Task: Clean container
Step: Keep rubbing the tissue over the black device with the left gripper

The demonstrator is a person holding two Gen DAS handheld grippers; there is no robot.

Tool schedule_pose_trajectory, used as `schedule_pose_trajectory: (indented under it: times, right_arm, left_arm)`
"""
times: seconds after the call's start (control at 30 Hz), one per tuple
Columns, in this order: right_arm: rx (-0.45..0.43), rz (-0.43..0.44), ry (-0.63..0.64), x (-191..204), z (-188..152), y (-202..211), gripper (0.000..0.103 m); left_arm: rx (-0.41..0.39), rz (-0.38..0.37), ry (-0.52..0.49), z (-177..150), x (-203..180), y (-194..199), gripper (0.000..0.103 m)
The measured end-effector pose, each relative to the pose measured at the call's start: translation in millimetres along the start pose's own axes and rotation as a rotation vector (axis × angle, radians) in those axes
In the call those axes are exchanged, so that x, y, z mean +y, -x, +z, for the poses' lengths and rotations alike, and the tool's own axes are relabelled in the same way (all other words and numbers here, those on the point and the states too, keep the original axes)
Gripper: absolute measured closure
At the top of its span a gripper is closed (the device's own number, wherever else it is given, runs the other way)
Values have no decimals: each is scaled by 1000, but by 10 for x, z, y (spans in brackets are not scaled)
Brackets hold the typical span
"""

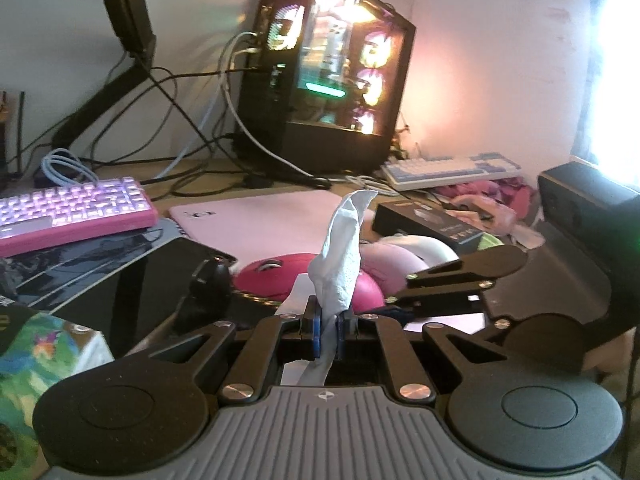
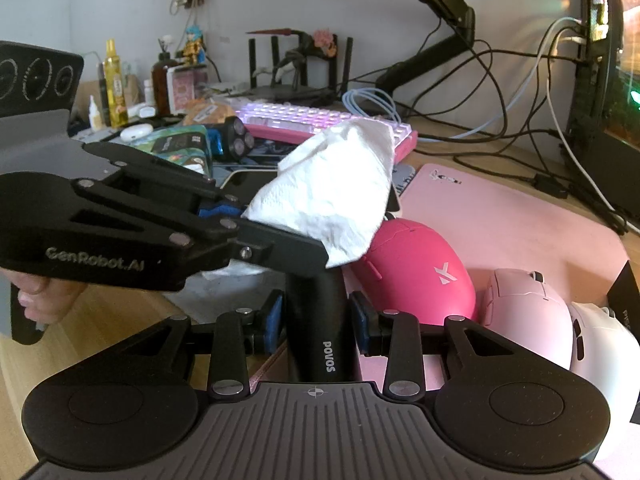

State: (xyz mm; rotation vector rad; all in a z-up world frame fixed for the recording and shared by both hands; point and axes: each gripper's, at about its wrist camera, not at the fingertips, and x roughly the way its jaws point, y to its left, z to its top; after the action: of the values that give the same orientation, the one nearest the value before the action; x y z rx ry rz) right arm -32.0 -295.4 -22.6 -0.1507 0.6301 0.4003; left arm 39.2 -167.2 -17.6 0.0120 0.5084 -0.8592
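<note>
My right gripper (image 2: 318, 320) is shut on a black POVOS container (image 2: 316, 296), its blue pads pressing both sides of the upright body. From the left comes my left gripper (image 2: 248, 216), shut on a crumpled white tissue (image 2: 332, 196). The tissue lies over the container's top and hides it. In the left wrist view the tissue (image 1: 340, 248) stands up from between the closed jaws of the left gripper (image 1: 329, 328), and the right gripper (image 1: 396, 296) reaches in from the right. A hand (image 2: 40, 300) holds the left gripper's handle.
A bright pink mouse (image 2: 420, 264), a pale pink mouse (image 2: 528, 312) and a white mouse (image 2: 600, 344) sit on the pink mat (image 2: 500, 216) just right of the container. Behind are a lit pink keyboard (image 2: 280, 120), an electric shaver (image 2: 236, 140), bottles (image 2: 114, 88), cables and a glowing PC case (image 1: 332, 72).
</note>
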Motion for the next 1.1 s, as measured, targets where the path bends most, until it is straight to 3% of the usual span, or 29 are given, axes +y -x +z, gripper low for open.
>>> schedule_pose_trajectory:
  times: [0.23, 0.77, 1.1]
  right_arm:
    - [0, -1, 1, 31, -4, -4, 64]
    - [0, 0, 0, 123, -14, -8, 64]
    - [0, -1, 1, 92, -10, -7, 64]
  left_arm:
    - [2, -1, -15, 10, -25, 10, 92]
    - [26, -139, -47, -41, -121, -17, 92]
    - [18, -95, -31, -34, -76, -24, 92]
